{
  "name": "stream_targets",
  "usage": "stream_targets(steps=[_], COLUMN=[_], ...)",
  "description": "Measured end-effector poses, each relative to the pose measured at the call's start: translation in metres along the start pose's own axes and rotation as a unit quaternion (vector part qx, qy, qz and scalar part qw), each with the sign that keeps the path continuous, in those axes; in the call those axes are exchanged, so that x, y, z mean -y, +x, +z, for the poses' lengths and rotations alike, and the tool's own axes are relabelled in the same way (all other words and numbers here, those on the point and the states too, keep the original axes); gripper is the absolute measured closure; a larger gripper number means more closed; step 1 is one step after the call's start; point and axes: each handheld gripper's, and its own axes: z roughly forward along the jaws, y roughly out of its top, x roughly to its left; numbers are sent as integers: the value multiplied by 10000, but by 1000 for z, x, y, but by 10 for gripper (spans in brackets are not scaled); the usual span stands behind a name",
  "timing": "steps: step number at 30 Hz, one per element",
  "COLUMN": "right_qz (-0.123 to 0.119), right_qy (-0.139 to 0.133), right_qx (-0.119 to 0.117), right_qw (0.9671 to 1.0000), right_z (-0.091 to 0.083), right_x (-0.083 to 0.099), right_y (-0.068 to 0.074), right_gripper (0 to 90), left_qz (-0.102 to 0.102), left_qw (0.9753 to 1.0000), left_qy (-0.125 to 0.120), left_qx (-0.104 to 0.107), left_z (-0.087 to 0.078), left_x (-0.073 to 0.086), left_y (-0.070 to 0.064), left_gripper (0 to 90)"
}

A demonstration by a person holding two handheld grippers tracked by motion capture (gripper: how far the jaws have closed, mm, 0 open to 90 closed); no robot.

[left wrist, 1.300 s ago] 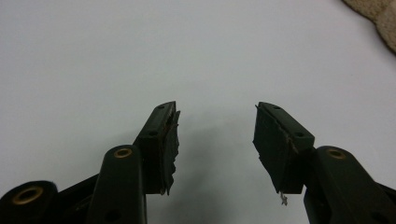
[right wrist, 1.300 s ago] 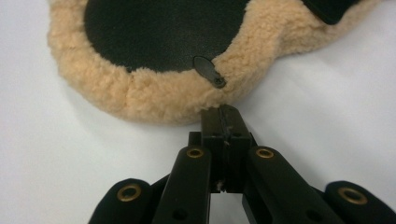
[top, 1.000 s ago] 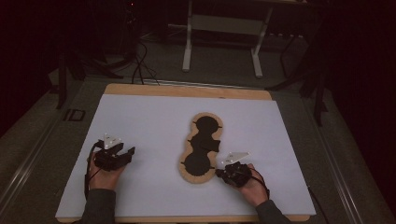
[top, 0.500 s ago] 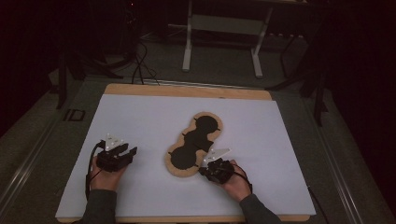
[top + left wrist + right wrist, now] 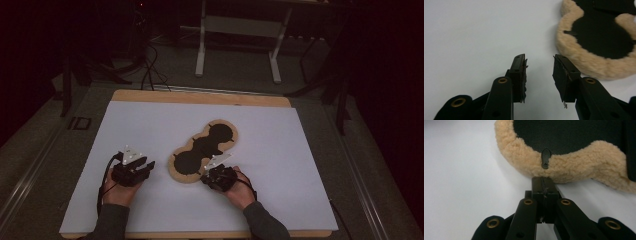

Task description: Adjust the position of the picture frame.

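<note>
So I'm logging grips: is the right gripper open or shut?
Shut. The right gripper has its jaws pressed together with no gap, right at the fleece pad's edge.

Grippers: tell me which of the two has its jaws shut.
The right gripper: its jaws are pressed together at the fleece-edged pad. The left gripper stands open, a clear gap between its jaws, beside the pad.

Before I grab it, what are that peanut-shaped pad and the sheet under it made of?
The pad has a tan curly pile rim, likely sheepskin or faux fleece: fuzzy and matte. Its centre is black with a fine weave, probably fabric. A small black tab, maybe leather or plastic, sits on the rim. The sheet looks like smooth matte white paper or board; I can't tell which.
</note>
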Motion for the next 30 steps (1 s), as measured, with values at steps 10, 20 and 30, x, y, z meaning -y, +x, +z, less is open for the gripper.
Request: stream_targets(steps=[10, 20, 30], right_qz=[-158, 687, 1187], right_qy=[27, -757, -615], right_qx=[-53, 845, 1294], right_qw=[9999, 9912, 9825], right_z=[4, -36, -22], right_x=[-16, -21, -14], right_y=[-4, -55, -79], right_gripper=[900, 899, 900], left_qz=[90, 386, 969], left_qw=[9991, 9967, 9907], left_qy=[-196, -67, 368], left_qx=[373, 707, 879], left_z=[-4, 6, 25], left_x=[-2, -1, 3], left_y=[-20, -48, -76], left_gripper=[623, 667, 885])
